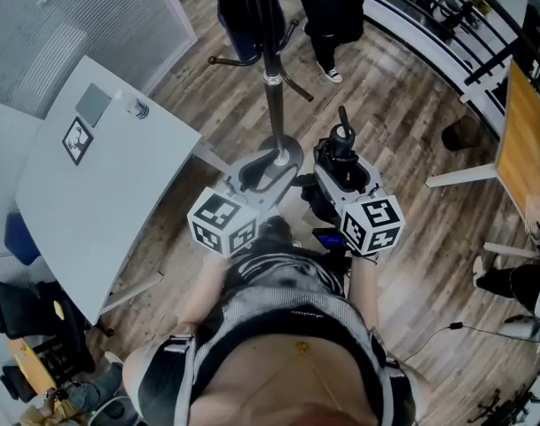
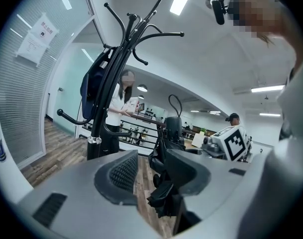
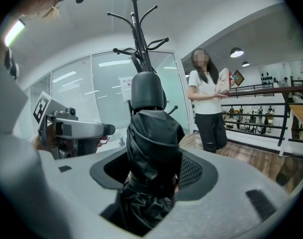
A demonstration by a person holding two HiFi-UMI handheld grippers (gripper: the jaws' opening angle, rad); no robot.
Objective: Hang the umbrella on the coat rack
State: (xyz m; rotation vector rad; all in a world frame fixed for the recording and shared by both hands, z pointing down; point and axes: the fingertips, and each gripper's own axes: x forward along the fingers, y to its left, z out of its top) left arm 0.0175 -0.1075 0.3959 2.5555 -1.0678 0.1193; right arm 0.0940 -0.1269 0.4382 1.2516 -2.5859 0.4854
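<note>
A folded black umbrella (image 3: 152, 148) stands upright in my right gripper (image 3: 152, 171), which is shut on its bundled cloth; its rounded handle (image 3: 147, 91) rises above the jaws. In the head view the umbrella handle (image 1: 343, 136) points ahead from the right gripper (image 1: 343, 162). The black coat rack (image 1: 271, 60) stands just ahead, with its round base (image 1: 283, 153) by my left gripper (image 1: 268, 169). The left gripper (image 2: 153, 176) is open: the umbrella (image 2: 170, 148) shows in the gap beside the right finger, and floor shows between it and the left pad (image 2: 124, 171). The rack's hooks (image 2: 141, 26) rise up to the left.
A dark bag (image 2: 94, 83) hangs on the rack's far side. A person (image 1: 333, 16) stands beyond the rack. A white table (image 1: 101, 202) with a small bottle (image 1: 138, 107) is at the left. A black railing (image 1: 447, 25) and a wooden table (image 1: 522, 140) lie to the right.
</note>
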